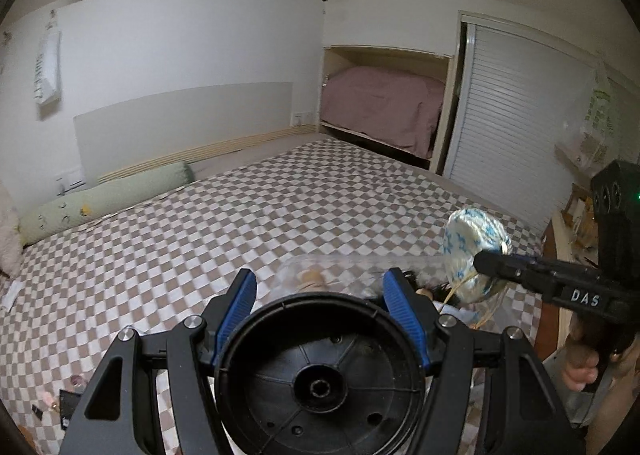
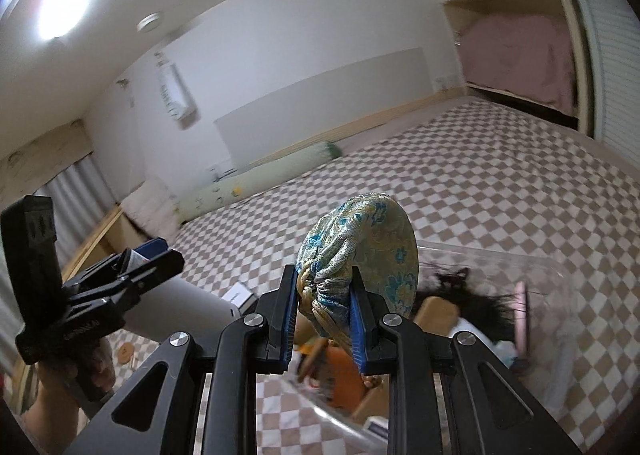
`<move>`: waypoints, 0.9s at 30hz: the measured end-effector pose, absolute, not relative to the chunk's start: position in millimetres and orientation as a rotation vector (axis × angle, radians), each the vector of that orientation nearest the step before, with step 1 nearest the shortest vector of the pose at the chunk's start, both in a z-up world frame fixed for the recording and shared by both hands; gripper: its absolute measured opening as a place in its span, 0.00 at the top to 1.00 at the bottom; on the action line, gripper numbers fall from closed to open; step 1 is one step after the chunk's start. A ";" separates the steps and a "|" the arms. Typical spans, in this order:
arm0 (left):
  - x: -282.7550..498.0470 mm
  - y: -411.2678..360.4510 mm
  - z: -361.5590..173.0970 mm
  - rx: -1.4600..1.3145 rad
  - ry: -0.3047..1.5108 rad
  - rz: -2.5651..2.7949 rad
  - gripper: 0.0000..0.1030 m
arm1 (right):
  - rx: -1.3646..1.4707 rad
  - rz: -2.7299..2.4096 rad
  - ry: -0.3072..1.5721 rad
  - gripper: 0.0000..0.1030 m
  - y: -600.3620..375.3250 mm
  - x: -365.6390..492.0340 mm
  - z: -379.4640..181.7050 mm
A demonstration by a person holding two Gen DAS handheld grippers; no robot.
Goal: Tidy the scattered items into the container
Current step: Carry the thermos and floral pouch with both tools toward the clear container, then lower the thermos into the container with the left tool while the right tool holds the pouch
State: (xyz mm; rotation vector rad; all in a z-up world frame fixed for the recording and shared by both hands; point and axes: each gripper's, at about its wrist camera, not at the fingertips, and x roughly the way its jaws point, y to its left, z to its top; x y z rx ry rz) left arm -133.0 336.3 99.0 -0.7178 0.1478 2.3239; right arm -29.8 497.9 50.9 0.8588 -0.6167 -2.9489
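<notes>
My right gripper [image 2: 323, 275] is shut on the gathered neck of a pale green brocade pouch [image 2: 368, 239] with blue flowers. It holds the pouch above a clear plastic container [image 2: 520, 267] on the bed. A black-haired doll [image 2: 464, 295], an orange item and a pink item lie inside. In the left wrist view the same pouch [image 1: 472, 247] hangs from the right gripper [image 1: 486, 265] over the container [image 1: 344, 265]. My left gripper [image 1: 320, 281] is shut on a white cylinder [image 2: 188, 307], whose round black end [image 1: 320, 375] faces the camera.
A checkered bedcover [image 1: 240, 215] spans the bed, with a green bolster [image 1: 108, 195] along the wall. Small loose items [image 1: 68, 403] lie at its near left corner. A wooden disc [image 2: 126, 353] and a white box [image 2: 240, 295] rest near the container. A shelf [image 1: 576, 223] stands at the right.
</notes>
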 end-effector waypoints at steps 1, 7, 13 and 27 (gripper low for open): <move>-134.9 344.5 98.6 -0.724 0.148 2.317 0.36 | 0.863 -2.958 -0.632 0.77 504.9 -28.7 49.5; -146.6 393.5 95.6 -0.760 0.148 2.275 0.36 | 0.895 -2.994 -0.722 0.77 539.2 -18.8 36.0; -159.7 438.5 91.7 -0.790 0.152 2.243 0.36 | 0.924 -2.983 -0.765 0.77 554.3 -13.5 23.6; -199.7 518.1 58.8 -0.815 0.135 2.212 0.36 | 1.003 -2.873 -0.752 0.77 563.7 -15.5 -0.5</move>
